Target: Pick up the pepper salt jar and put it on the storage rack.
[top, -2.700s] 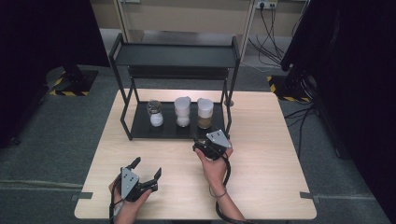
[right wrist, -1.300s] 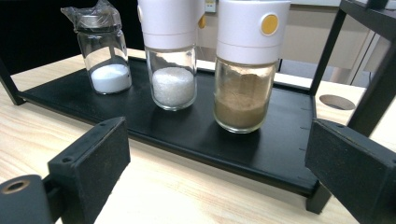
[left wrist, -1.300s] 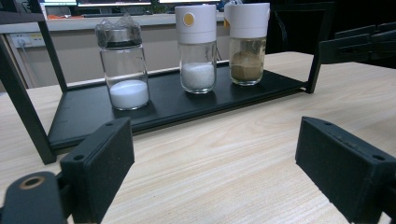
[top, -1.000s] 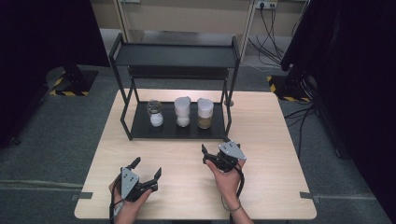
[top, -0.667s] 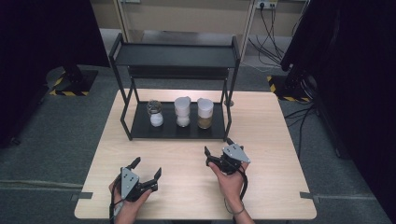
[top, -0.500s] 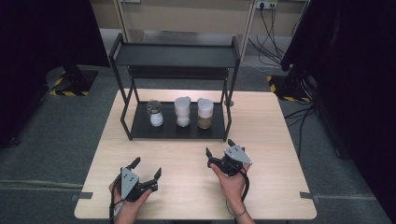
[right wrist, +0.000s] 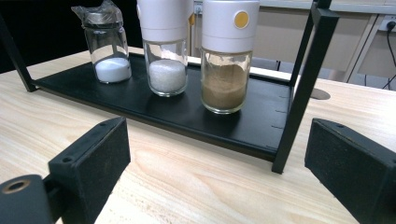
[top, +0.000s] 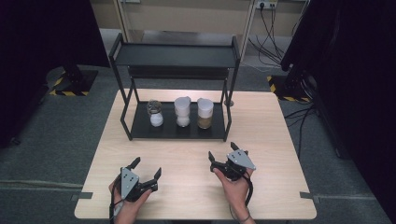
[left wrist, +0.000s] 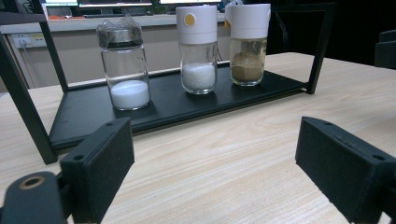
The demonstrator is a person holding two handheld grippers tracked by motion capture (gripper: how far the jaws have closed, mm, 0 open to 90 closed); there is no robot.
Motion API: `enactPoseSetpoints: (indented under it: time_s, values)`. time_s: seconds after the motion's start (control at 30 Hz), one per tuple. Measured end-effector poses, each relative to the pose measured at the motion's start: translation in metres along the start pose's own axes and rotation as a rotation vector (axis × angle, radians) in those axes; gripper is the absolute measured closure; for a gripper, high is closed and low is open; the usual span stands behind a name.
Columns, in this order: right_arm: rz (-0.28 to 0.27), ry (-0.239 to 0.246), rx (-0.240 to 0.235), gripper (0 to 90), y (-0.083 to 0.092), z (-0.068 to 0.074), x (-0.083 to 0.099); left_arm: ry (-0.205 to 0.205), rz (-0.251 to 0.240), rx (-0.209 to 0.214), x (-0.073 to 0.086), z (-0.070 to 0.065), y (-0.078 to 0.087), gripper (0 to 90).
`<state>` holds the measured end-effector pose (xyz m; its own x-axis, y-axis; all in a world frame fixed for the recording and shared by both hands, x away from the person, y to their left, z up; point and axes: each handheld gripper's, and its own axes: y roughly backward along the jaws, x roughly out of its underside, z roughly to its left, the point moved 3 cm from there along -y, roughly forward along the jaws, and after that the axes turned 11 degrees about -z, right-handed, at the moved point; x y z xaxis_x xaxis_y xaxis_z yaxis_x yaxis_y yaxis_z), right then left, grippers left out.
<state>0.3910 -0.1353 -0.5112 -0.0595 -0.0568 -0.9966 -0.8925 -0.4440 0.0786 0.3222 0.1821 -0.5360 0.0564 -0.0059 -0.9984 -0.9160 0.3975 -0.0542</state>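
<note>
The bench (top: pixel 261 140) is a pale wooden top with a black two-tier rack (top: pixel 175 56) standing at its far side. The rack's top shelf is bare; its bottom tray (top: pixel 140 128) carries three jars in a row, all upright and each a little apart from its neighbour. From the person's side, the brown-powder jar (top: pixel 204 113) with a white cap stands at the right, close by the rack's right front post; the white-capped jar of white grains (top: pixel 182 112) is in the middle; and the shorter glass jar (top: pixel 154 114) with a crinkled wrap over its top and white powder inside is at the left.

The right tongs (top: pixel 227 156) hover over the bench in front of the rack, near its right front post, pointing towards the jars. The right gripper view shows the jaws standing wide apart with nothing between them and the brown-powder jar (right wrist: pixel 226 58) ahead, nearest of the three. The left tongs (top: pixel 145 167) sit well back near the front edge of the bench, jaws likewise spread wide and empty, facing the tray.

Judged from how things lie, all three jars are on the bottom tray and neither tongs grips anything, so either the placing is done or a jar is yet to be picked
</note>
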Motion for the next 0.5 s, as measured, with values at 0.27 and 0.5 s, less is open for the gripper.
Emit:
enactPoseSetpoints:
  time_s: [0.27, 0.5]
  values:
    - [-0.004, -0.003, 0.013, 7.0, 0.01, -0.006, 0.001, 0.0, -0.001, -0.001, 0.0, 0.0, 0.0, 11.2]
    - [-0.001, -0.001, 0.019, 7.0, 0.017, -0.011, 0.004, 0.002, -0.001, -0.003, 0.0, 0.0, 0.0, 11.2]
